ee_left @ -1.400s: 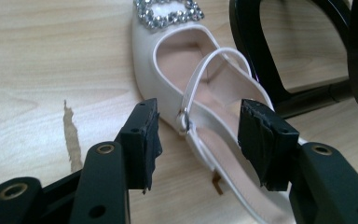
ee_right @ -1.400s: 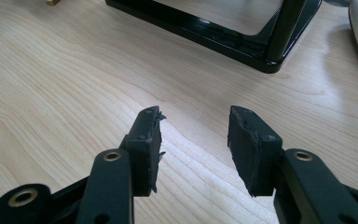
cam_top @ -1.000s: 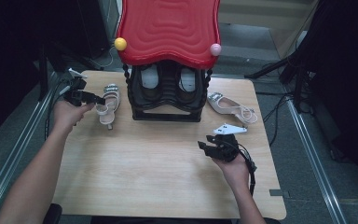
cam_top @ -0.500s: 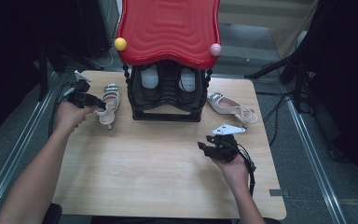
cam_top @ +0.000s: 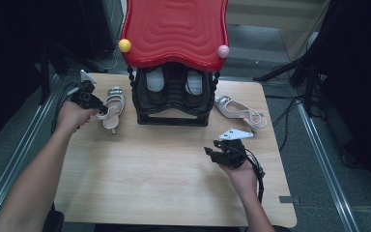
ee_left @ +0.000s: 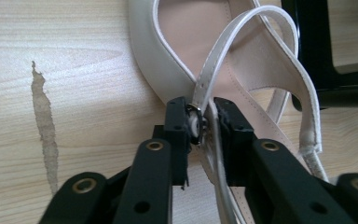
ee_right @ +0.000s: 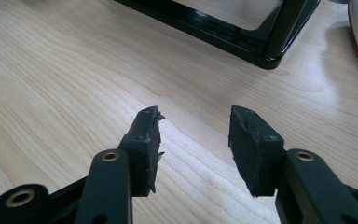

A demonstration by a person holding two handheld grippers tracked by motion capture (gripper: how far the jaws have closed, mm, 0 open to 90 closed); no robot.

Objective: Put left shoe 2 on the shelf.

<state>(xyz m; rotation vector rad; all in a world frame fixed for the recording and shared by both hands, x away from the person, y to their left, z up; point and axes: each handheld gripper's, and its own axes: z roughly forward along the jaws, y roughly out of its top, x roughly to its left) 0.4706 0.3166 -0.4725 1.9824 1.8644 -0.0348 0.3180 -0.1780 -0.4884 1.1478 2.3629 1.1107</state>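
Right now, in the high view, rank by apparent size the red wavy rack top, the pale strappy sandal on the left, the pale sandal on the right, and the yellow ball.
1. Red wavy rack top.
2-3. Left pale strappy sandal and right pale sandal: alike, unranked.
4. Yellow ball.

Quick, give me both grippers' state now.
Left gripper: jaws just closed on the sandal strap at its buckle.
Right gripper: open, holding nothing.
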